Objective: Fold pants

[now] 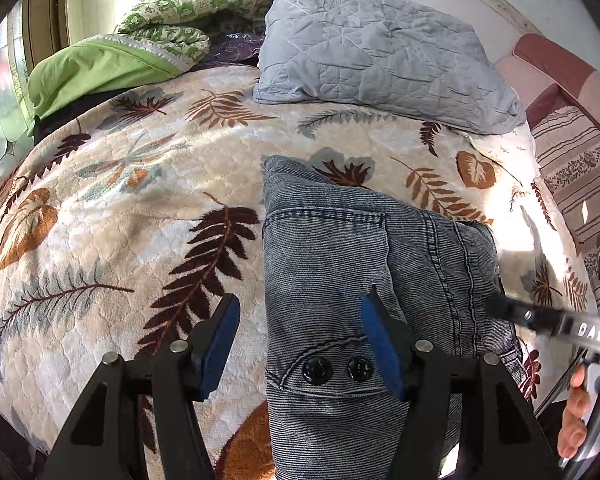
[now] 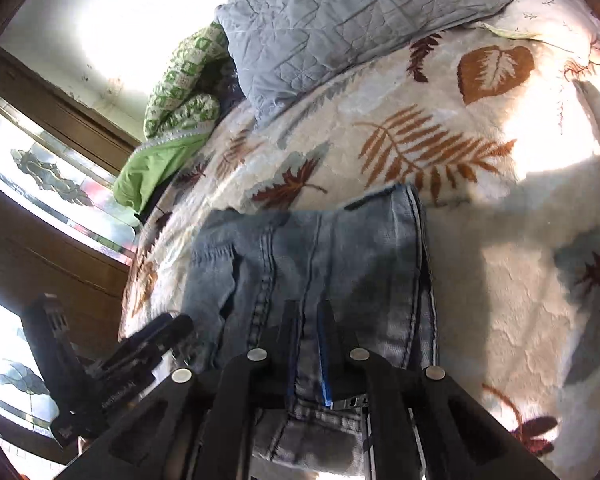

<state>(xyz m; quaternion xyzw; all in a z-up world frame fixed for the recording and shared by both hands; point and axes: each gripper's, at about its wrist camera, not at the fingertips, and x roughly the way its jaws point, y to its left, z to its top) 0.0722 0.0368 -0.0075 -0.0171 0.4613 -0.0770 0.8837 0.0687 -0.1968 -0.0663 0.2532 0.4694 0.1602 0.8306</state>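
Pants lie as a compact denim bundle on the leaf-print bedspread, near the bed's front edge, with a flap carrying two dark snaps facing up in the left wrist view. Several layers appear stacked, so the fold looks well advanced (judgement only).

Left gripper: jaws spread wide, blue pads apart, nothing between them in contact that I can confirm. One finger sits over the denim, the other over bare bedspread, so the gripper straddles the bundle's left edge. Likely reason: positioned to take or press that edge without yet committing.

Right gripper: jaws nearly together, only a narrow gap. Denim fills that gap and runs under the fingers, so it reads as pinching a fold of the pants near their close edge; grip is probable, though the pad contact itself is partly hidden. Holding here would anchor the bundle while the other side is squared up.

Right gripper also shows at the right edge of the left view, its tip touching the denim's right side.

Grey quilted pillow and green checked blanket sit at the far end, well apart from the work.

Risk: a loose layer may slide when the pinch lets go.
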